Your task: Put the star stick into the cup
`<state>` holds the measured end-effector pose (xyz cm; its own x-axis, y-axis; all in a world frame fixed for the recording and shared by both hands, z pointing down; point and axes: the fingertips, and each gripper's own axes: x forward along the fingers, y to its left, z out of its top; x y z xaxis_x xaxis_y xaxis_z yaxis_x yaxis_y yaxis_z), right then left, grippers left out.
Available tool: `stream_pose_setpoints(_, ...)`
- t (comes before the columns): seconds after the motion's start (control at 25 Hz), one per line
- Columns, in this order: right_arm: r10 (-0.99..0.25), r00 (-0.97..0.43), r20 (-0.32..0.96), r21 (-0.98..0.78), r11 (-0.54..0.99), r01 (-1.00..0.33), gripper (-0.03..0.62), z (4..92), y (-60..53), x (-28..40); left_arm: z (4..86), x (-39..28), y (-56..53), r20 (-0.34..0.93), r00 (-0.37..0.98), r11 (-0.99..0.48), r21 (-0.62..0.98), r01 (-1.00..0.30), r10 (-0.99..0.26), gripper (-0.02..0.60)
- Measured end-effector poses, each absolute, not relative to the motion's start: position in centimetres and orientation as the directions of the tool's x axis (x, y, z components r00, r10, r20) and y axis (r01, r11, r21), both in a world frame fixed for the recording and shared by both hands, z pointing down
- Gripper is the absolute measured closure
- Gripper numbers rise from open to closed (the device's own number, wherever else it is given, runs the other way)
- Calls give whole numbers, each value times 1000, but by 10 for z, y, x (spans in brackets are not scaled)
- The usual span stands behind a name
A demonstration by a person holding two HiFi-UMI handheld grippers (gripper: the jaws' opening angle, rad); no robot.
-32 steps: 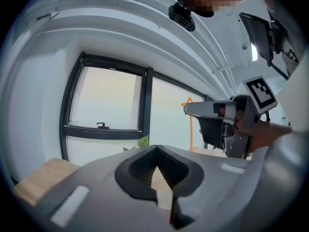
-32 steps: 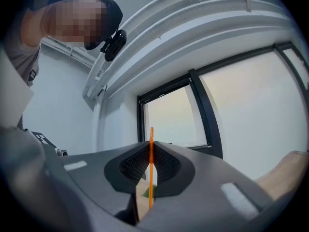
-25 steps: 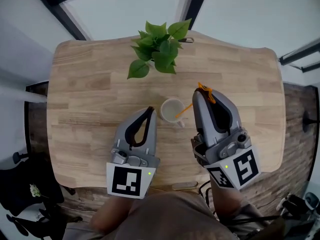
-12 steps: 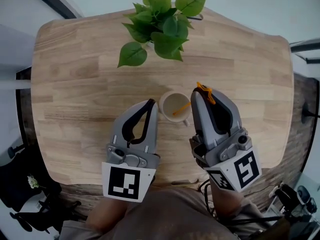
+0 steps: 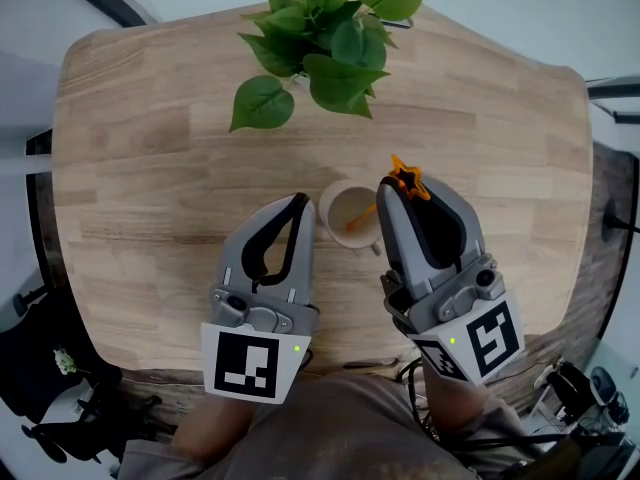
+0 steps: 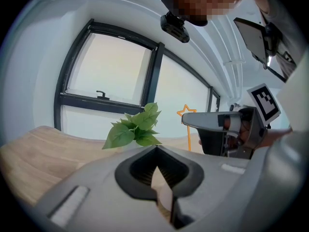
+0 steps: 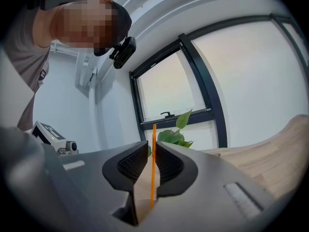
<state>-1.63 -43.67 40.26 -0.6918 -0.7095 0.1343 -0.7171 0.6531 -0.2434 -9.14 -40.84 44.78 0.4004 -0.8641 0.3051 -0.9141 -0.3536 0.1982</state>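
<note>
Right gripper (image 7: 153,151): the jaws were clamped on the star stick (image 5: 407,180), and its thin orange shaft ran upright between the ribbed pads. In the head view the star end stood just above the jaw tips. Below them the shaft slanted down to the left into the cup (image 5: 340,206), with its lower end inside the rim.

The cup stood on the wooden table (image 5: 150,168), between the tips of the two grippers and just beside both.

Left gripper (image 5: 300,204): the jaws were together with nothing between them. Its tip lay just left of the cup, and whether it touched the cup could not be determined.

A leafy plant (image 5: 320,38) stood at the far side of the table, well apart from the cup. It showed beyond the jaws in both gripper views.
</note>
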Motion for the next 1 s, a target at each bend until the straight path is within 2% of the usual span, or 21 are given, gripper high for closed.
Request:
stream_pose_setpoints(0.52,-717,-675,176,-197,646,-737,477,397,-425,-14,421,-92,-401,259,397,-361,176,-916,-881,581)
stream_pose_setpoints(1.0,-732,-668,138,-164,648,-744,484,369,-400,-9,386,-90,-384,200,393,-367,156,-917,-897,581)
